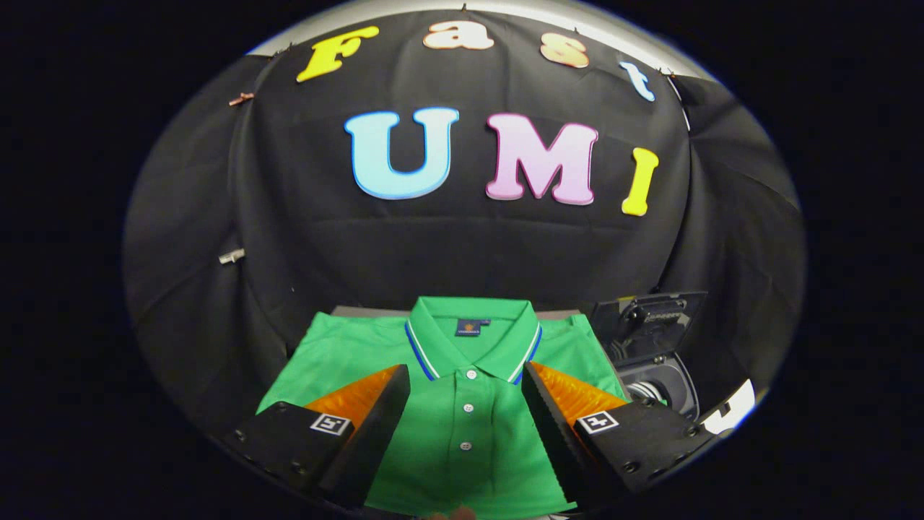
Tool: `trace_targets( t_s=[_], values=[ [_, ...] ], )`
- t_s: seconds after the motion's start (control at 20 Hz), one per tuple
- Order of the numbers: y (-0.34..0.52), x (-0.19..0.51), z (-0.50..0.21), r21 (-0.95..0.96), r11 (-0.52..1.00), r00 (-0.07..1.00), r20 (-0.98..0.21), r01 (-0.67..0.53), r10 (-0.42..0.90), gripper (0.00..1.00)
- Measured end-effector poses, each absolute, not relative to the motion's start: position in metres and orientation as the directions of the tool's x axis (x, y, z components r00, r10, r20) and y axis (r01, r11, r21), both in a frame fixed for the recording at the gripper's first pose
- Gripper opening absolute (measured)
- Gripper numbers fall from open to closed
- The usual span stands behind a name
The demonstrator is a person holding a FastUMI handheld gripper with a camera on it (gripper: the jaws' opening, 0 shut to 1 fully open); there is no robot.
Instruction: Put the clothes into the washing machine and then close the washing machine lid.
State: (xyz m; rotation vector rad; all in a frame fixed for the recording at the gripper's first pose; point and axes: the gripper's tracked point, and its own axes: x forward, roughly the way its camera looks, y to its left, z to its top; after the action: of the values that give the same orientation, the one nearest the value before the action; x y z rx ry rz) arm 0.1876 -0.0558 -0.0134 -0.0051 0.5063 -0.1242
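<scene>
Hovering gripper: the gripper (465, 393) hangs over the shirt with its fingers spread wide, holding nothing; the button placket shows between them.
Shirt: a green polo shirt (462, 433) lies flat and neatly laid out, collar (471, 334) pointing away just beyond the fingertips, a striped trim along the collar edge.
Step in hand: by my reckoning this is the very start, the approach to the pick-up; nothing has gone into the machine yet.
Next move: it calls for dropping onto the cloth, pinching a fold near the chest or collar, then carrying it off to the right.
Washing machine: a small dark washing machine (660, 379) sits beyond the right finger, beside the shirt, its lid (650, 321) standing up open.
Table: a pale table (361, 311) edge peeks out behind the shirt's shoulder.
Room: black cloth hangs all round as the booth's wall.
</scene>
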Motion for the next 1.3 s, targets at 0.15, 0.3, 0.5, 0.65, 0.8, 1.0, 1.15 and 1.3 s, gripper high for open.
trace_targets(
  t_s=[0.15, 0.3, 0.5, 0.65, 0.8, 1.0, 1.15, 1.3],
  values=[
    [-0.062, 0.199, -0.034, -0.034, 0.993, 0.793, -0.599, 0.112, -0.11, 0.99],
    [-0.065, 0.201, -0.061, -0.04, 0.995, 0.693, -0.715, 0.09, -0.091, 0.98],
    [-0.068, 0.198, -0.081, -0.023, 0.994, 0.589, -0.804, 0.106, -0.081, 0.98],
    [-0.072, 0.198, -0.084, -0.013, 0.991, 0.524, -0.848, 0.131, -0.081, 0.98],
    [-0.072, 0.199, -0.086, -0.03, 0.994, 0.45, -0.89, 0.108, -0.076, 0.98],
    [-0.07, 0.203, -0.083, -0.034, 0.994, 0.433, -0.898, 0.107, -0.077, 0.71],
    [-0.065, 0.203, -0.081, -0.033, 0.994, 0.459, -0.885, 0.101, -0.076, 0.42],
    [-0.068, 0.202, -0.083, -0.028, 0.994, 0.48, -0.874, 0.104, -0.074, 0.4]
  ],
)
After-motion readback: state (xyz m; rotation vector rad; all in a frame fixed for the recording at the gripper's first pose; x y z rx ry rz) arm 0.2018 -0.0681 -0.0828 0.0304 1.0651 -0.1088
